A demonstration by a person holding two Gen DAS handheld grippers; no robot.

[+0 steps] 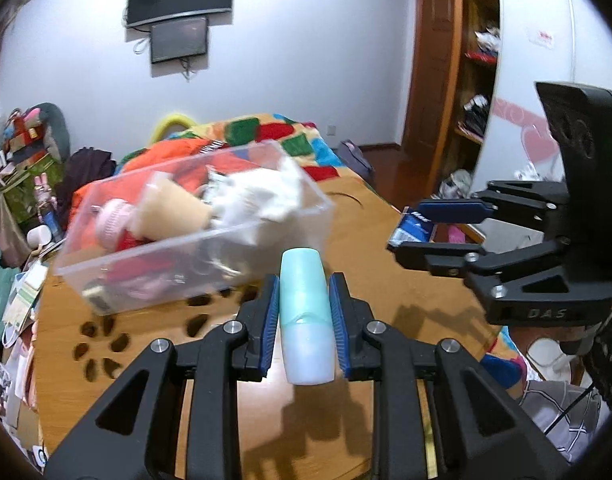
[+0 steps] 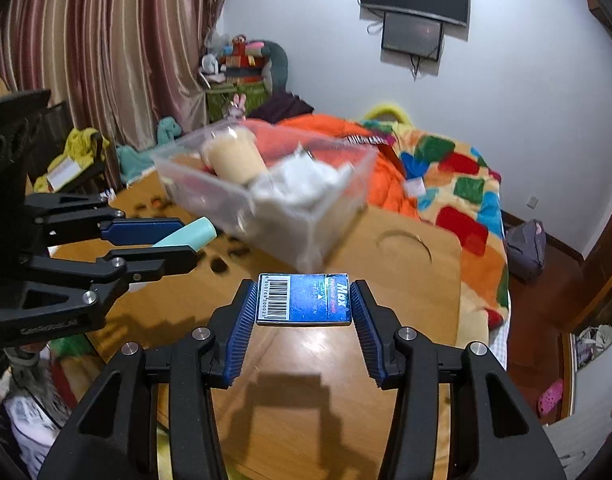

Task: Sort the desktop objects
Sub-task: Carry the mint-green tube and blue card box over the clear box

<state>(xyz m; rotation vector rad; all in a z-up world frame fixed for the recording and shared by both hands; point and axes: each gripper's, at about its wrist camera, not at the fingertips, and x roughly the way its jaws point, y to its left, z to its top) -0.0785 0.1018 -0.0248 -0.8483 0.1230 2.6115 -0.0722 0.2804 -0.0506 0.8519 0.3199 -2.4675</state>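
My left gripper (image 1: 304, 300) is shut on a pale teal tube (image 1: 306, 316) and holds it above the wooden table (image 1: 366, 208). The tube also shows in the right wrist view (image 2: 187, 234), in the left gripper (image 2: 177, 244). My right gripper (image 2: 303, 300) is shut on a small blue box with a barcode (image 2: 303, 299), held above the table (image 2: 406, 264). The box also shows in the left wrist view (image 1: 414, 229), in the right gripper (image 1: 416, 232). A clear plastic bin (image 1: 193, 224) with a cream cup, a pink item and white tissue stands ahead of both grippers; it also shows in the right wrist view (image 2: 265, 184).
Dark oval cut-outs (image 1: 105, 340) mark the table near the bin. A bed with a colourful quilt (image 2: 446, 184) lies behind the table. Clutter and curtains (image 2: 105, 60) stand at the left, a wooden shelf (image 1: 474, 60) at the right.
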